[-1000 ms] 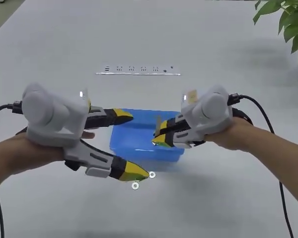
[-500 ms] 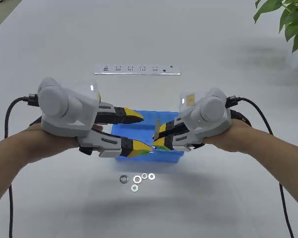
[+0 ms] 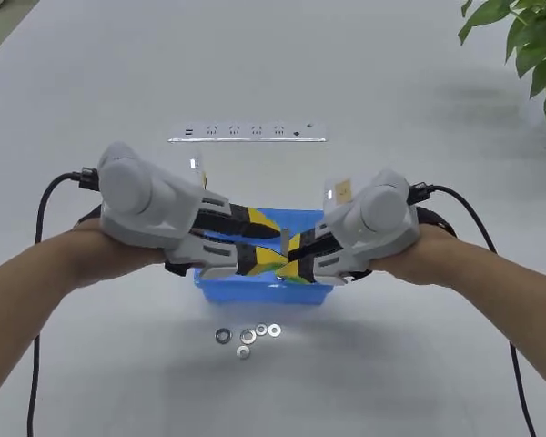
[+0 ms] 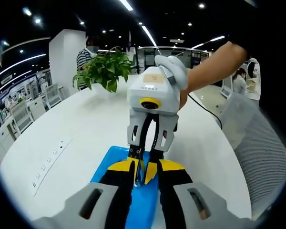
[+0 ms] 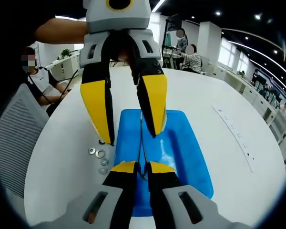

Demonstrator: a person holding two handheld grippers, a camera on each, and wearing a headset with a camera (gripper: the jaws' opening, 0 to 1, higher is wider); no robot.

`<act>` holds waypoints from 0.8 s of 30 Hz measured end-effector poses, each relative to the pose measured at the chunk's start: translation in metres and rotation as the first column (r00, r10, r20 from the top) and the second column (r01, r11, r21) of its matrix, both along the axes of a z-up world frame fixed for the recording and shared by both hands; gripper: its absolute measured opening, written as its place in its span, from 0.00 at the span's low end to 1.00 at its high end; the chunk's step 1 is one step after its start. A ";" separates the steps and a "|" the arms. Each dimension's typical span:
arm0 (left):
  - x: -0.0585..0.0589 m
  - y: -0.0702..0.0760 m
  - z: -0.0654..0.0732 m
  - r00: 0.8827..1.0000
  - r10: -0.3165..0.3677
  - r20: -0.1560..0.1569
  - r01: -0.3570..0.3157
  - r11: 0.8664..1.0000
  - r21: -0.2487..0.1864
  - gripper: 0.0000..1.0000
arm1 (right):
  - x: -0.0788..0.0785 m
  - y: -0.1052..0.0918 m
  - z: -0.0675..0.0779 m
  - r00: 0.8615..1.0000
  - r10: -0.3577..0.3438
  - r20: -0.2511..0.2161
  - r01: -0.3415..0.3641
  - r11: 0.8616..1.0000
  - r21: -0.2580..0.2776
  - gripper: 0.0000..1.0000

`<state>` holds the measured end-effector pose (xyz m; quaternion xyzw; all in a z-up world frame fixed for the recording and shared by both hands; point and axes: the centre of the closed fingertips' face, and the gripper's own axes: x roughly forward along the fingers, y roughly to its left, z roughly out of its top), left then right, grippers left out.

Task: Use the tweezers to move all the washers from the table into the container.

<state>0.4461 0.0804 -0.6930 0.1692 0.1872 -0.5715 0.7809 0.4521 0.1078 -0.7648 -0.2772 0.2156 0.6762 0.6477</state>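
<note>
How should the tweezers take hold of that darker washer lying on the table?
Best grip the darker washer across its rim, one tip through the hole, coming from above on its free side: it lies flat, and the other washers crowd the opposite side.

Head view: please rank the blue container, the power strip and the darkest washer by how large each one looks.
1. blue container: only partly visible, yet it looks largest in area.
2. power strip: longer across but thin, and farther from the camera, so its place against the container is unsure.
3. dark washer: clearly smallest.
</note>
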 end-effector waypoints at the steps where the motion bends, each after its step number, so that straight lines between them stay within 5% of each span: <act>1: 0.001 -0.001 0.000 1.000 -0.005 0.003 0.005 1.000 0.002 0.21 | 0.000 0.000 -0.001 1.000 0.002 0.001 -0.002 1.000 -0.002 0.10; 11: 0.002 -0.005 -0.004 0.998 -0.065 0.003 0.065 0.997 0.043 0.07 | -0.001 -0.001 -0.005 0.999 0.032 0.019 -0.031 0.999 -0.023 0.10; 24: 0.003 -0.005 -0.003 0.997 -0.077 0.021 0.076 0.996 0.053 0.07 | 0.000 0.000 -0.002 0.999 0.024 0.020 -0.024 1.000 -0.014 0.13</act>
